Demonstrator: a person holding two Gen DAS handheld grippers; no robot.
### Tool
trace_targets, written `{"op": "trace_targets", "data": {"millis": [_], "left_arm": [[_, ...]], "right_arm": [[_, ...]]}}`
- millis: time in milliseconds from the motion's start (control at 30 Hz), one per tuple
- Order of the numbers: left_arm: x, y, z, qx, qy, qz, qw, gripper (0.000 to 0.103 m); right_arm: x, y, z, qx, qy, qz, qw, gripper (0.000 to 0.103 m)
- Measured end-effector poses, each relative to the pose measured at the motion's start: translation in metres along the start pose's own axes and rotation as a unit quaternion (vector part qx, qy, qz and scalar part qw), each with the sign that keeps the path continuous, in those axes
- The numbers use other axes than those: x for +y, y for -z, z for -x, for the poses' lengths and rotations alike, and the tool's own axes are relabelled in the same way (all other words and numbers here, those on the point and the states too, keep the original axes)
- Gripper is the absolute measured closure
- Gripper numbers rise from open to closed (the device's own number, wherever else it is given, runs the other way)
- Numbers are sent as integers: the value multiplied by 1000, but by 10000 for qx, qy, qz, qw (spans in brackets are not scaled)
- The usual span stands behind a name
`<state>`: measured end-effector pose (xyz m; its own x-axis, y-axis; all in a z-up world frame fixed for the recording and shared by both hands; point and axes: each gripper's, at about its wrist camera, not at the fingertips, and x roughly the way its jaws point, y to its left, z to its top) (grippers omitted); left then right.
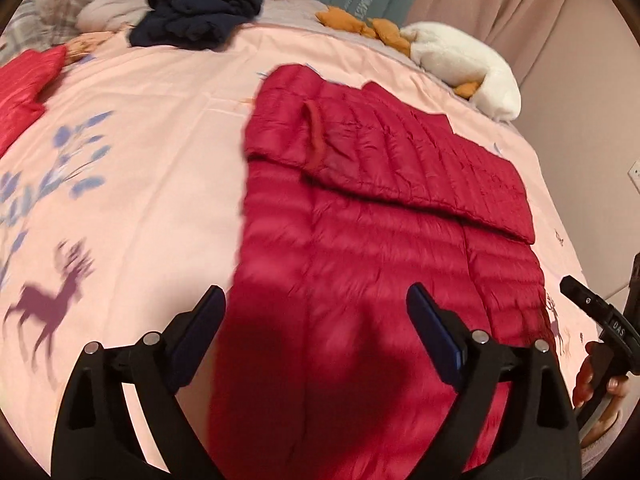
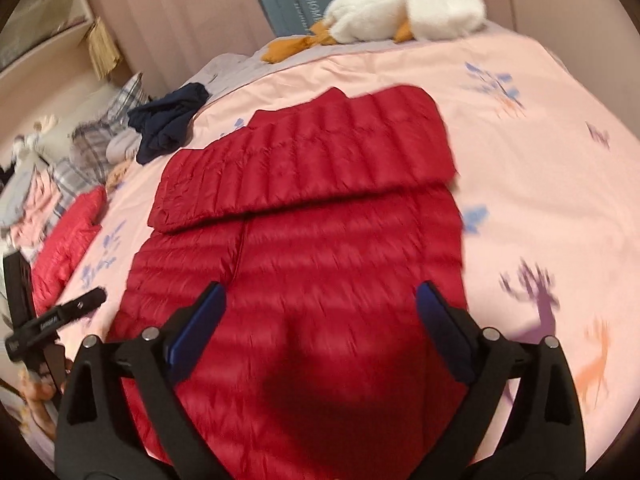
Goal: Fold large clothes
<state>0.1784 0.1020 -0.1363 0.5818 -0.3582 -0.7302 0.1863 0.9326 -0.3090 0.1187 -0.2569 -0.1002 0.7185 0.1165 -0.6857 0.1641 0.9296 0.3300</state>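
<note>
A red quilted down jacket [image 1: 360, 240] lies flat on the pink bedspread [image 1: 160, 140], its sleeves folded across the upper part. It also shows in the right wrist view [image 2: 320, 240]. My left gripper [image 1: 316, 300] is open and empty, above the jacket's near left part. My right gripper [image 2: 320, 296] is open and empty, above the jacket's near middle. The right gripper also shows at the right edge of the left wrist view [image 1: 592, 308]; the left one shows at the left edge of the right wrist view [image 2: 60, 312].
A dark navy garment [image 1: 196, 12] lies bunched at the far side of the bed. A second red garment [image 1: 20, 88] lies at the left edge. A white plush goose [image 1: 460, 60] with orange feet lies at the far right corner. Plaid pillows [image 2: 100, 136] lie beyond.
</note>
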Motion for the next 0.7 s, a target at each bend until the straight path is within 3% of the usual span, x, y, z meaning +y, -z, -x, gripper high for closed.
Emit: {"op": "trace_targets", "data": {"millis": [67, 367, 700], "left_arm": [[11, 17, 19, -123, 50, 162, 9998, 2], [55, 76, 63, -189, 44, 815, 9965, 1], [73, 104, 77, -150, 517, 1260, 9906, 1]], "right_arm": [[-10, 11, 11, 40, 47, -126, 9999, 5], [-43, 42, 42, 64, 81, -623, 9980, 3], [-61, 69, 46, 285, 15, -924, 9953, 3]]}}
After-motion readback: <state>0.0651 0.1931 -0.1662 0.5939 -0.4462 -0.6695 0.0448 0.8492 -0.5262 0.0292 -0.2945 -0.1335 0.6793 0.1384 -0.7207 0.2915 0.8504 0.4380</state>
